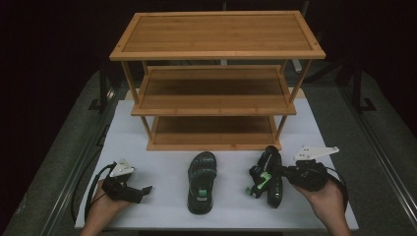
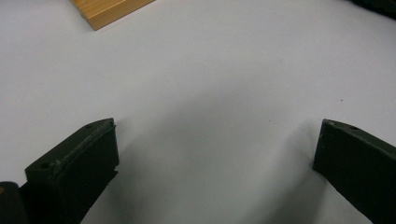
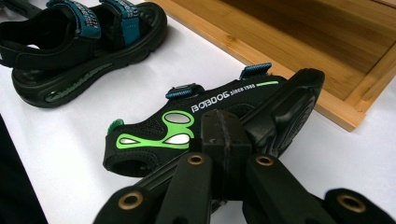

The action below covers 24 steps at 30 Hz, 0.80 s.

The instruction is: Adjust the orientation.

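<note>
Two black sandals with green and teal trim lie on the white mat [image 1: 162, 142] in front of a three-tier bamboo rack [image 1: 212, 105]. One sandal [image 1: 201, 182] sits flat at the centre, sole down; it is also at the upper left of the right gripper view [image 3: 79, 46]. The other sandal [image 1: 268, 179] is tipped onto its side, and my right gripper [image 1: 276, 173] is shut on its edge [image 3: 177, 130], its jaws meeting at the sole [image 3: 224, 135]. My left gripper [image 1: 141, 193] rests at the mat's front left, open over bare mat [image 2: 217, 144].
The rack's bottom shelf [image 3: 299, 51] lies just behind the gripped sandal, and one corner of it [image 2: 107, 9] appears in the left gripper view. A grey floor with metal rails borders the mat on both sides. A person's hands hold both grippers at the front edge.
</note>
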{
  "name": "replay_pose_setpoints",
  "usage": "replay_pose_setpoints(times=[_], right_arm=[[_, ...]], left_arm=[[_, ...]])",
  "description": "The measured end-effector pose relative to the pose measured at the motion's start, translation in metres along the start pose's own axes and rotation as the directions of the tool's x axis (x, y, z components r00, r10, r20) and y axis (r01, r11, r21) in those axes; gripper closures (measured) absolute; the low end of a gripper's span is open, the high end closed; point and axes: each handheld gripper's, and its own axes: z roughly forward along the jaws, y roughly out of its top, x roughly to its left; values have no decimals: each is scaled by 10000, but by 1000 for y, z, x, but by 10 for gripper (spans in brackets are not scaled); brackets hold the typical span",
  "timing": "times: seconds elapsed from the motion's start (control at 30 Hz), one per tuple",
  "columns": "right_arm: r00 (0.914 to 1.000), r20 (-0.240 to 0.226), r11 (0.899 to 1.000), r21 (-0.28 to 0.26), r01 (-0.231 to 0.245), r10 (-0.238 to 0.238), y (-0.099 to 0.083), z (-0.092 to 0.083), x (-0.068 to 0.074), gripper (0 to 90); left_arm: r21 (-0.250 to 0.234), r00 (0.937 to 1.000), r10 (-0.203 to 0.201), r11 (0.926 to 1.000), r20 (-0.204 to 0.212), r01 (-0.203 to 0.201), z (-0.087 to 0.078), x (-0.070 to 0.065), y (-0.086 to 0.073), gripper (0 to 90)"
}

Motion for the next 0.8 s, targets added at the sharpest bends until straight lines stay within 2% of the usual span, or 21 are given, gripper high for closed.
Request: replay_pose_setpoints(times=[0.37,0.6,0.8], right_arm=[[9998,47,9998,-59,-192,192,-6,-7,-5,897],[9991,-110,9988,-259,-415,412,-14,-12,-10,897],[9991,-30,9989,-187,-430,429,-16,-15,-13,897]], left_arm=[[-13,10000,-8,10000,-2,8,0,0,0,0],[12,10000,13,10000,-1,-13,0,0,0,0],[16,10000,16,10000,1,-16,0,0,0,0]])
